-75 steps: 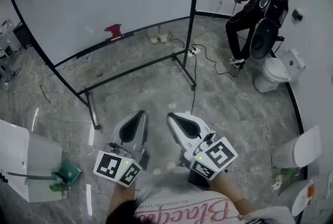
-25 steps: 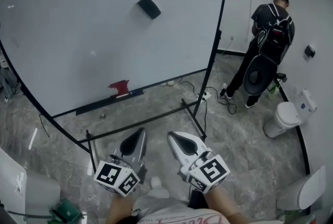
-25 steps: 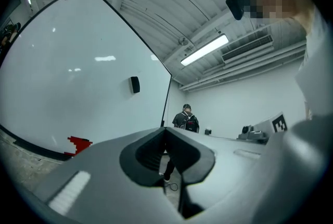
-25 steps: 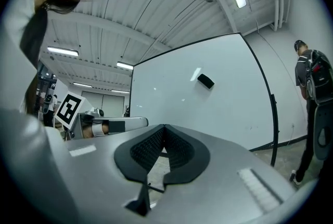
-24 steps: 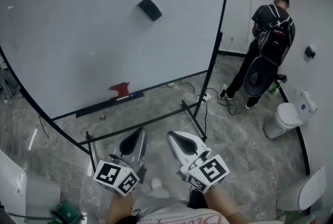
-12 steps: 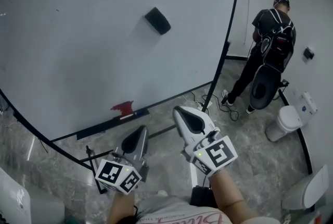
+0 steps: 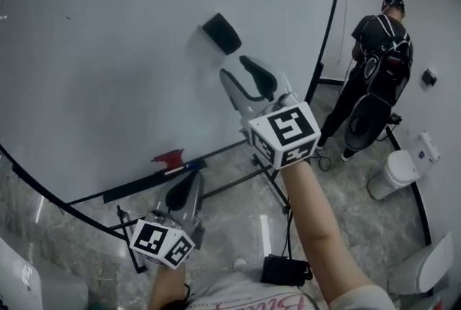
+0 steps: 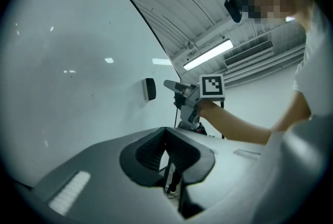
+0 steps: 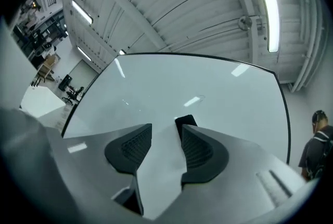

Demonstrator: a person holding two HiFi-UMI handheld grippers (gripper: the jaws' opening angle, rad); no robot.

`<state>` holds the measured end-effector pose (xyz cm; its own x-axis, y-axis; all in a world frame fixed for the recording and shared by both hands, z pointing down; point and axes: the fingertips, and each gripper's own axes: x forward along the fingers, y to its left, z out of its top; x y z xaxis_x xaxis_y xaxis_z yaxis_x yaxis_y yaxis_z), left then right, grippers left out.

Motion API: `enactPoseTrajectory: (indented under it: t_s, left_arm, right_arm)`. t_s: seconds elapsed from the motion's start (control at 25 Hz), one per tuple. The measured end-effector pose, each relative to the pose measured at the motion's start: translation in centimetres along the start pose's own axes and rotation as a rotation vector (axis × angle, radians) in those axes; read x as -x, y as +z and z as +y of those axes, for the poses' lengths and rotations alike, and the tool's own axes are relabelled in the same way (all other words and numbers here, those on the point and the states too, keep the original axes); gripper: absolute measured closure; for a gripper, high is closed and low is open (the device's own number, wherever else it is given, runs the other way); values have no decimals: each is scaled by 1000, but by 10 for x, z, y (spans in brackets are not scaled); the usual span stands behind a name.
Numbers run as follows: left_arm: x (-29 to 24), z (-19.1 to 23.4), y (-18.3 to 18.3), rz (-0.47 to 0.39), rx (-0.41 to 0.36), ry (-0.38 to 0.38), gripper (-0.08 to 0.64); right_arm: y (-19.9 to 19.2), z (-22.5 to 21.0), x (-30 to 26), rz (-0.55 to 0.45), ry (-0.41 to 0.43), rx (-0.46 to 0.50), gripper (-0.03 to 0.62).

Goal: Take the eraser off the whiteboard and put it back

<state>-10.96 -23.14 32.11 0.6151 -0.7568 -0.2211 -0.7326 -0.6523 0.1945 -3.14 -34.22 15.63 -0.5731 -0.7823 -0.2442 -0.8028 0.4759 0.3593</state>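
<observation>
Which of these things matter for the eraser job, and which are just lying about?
Job: eraser; whiteboard; right gripper, jaws opening, nothing between them.
Lying about: red item on the board's ledge; black box on the floor.

Carrier: large white black-framed whiteboard, upright on stand. Small black rectangular eraser stuck to board face, upper right, tilted. Black tray along bottom edge; red object on it. Below: grey marbled floor, white lidded bin on it.
</observation>
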Motion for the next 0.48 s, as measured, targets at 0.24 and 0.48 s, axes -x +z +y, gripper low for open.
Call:
enactPoseTrajectory:
  t_s: [0.24,0.48]
  left_arm:
    - [-15,14,3,-14,9,33,561]
    - [-24,26,2,-19,19,74,561]
  right_arm:
    - [-26,-37,-60,136,-50,115,389]
    - [-38,-49,-89,207,-88,264,360]
